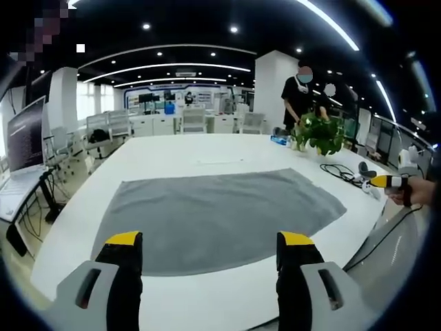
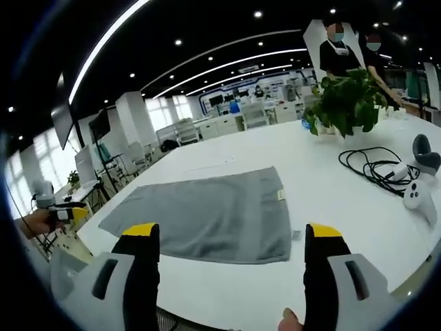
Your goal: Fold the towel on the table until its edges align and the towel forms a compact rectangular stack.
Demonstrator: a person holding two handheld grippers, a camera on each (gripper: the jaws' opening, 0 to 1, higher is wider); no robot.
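Tool (image 1: 210,258) open; towel (image 1: 213,214) beyond plant (image 1: 320,132).

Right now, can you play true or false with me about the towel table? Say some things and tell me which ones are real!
1. The grey towel lies spread flat on the white table. True.
2. The left gripper is squeezing the towel. False: its jaws stand open and hold nothing.
3. A green potted plant stands on the table. True.
4. The towel is already folded into a small stack. False: it is one open layer.
5. A black cable lies on the table beside the towel. True.
6. The right gripper is shut. False: its jaws stand wide apart.
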